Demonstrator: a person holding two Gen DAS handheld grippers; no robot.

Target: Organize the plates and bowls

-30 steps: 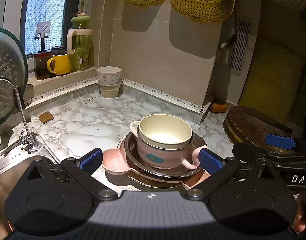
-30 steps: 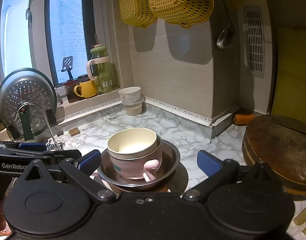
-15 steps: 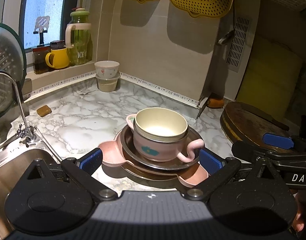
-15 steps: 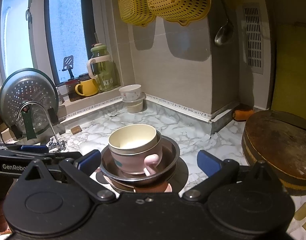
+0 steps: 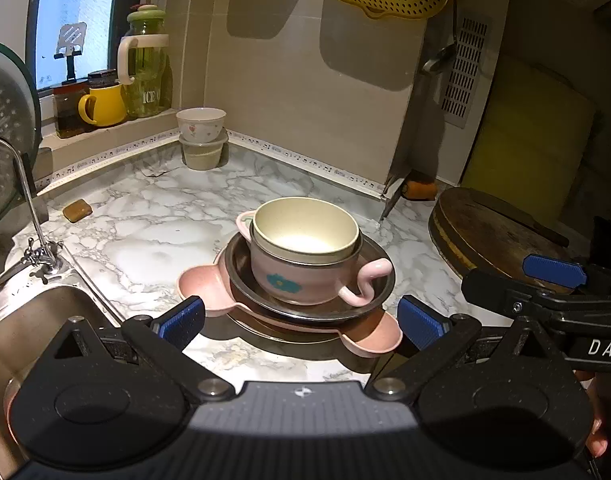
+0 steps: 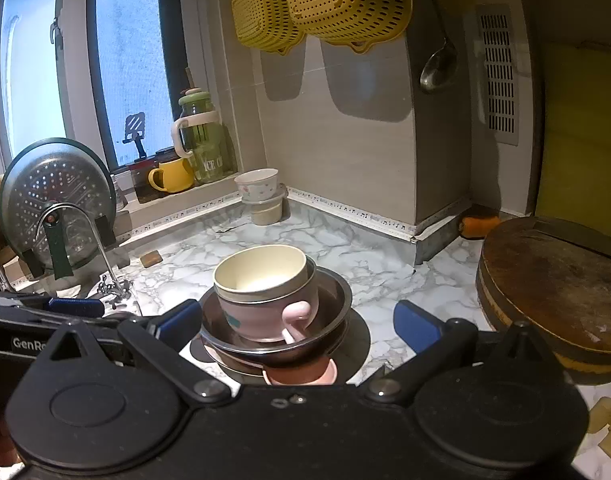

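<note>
Lifting the cream bowl (image 5: 305, 228) straight up is my plan, since it nests snugly in the glossy pink two-handled cup (image 5: 301, 276), atop a steel dish (image 5: 379, 280) and matte pink plate (image 5: 197, 284), centre frame on the marble counter (image 5: 145, 240). Left gripper (image 5: 301, 322) and right gripper (image 6: 297, 322) both gape wide, empty.

stack: bowl (image 5: 305, 236) in cup (image 5: 301, 276) in pan (image 5: 379, 280) on plate (image 5: 197, 284) | sink (image 5: 29, 320) left | board (image 5: 493, 228) right
</note>
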